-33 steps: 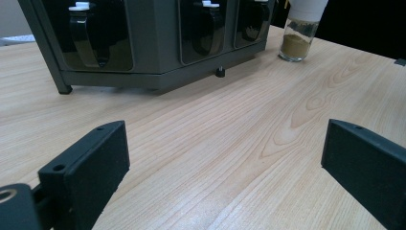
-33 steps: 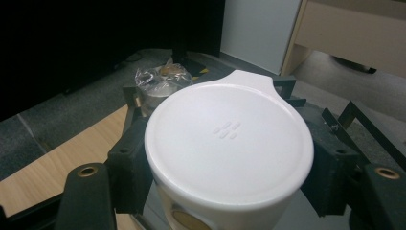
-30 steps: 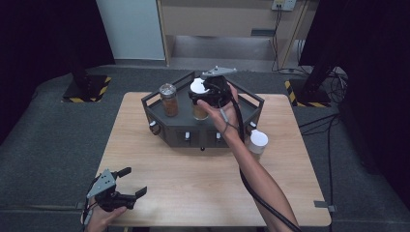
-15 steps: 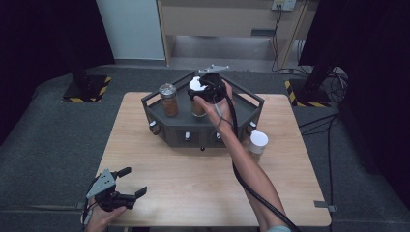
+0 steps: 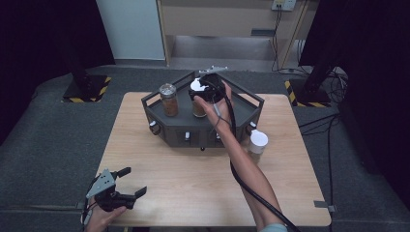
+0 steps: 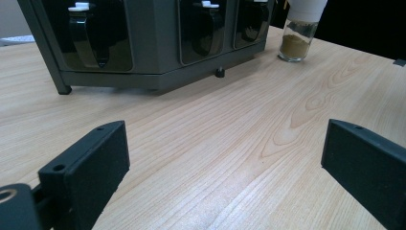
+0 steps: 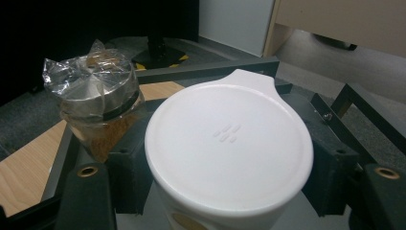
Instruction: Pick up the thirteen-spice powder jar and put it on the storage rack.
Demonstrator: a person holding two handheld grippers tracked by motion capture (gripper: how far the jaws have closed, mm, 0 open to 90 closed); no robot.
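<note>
Wooden table [image 5: 193,179], dark rack [image 5: 246,113] at upper centre of the high view. Right gripper [image 5: 205,92] pinches the white-lidded jar [image 7: 229,143] upright over the rack top, beside the foil-capped jar [image 5: 168,99]. Left gripper [image 5: 126,182], jaws spread, sits far off at lower left.

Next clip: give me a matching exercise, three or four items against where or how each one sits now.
1. white-lidded jar
2. foil-topped jar
3. spice jar with white cap
4. left tool

a. on the wooden table, right of the rack
b. jaws apart, near the table's front edge
c. clamped in the right tool
d. standing free on the dark rack

Pairs: 1-c, 2-d, 3-a, 4-b
</note>
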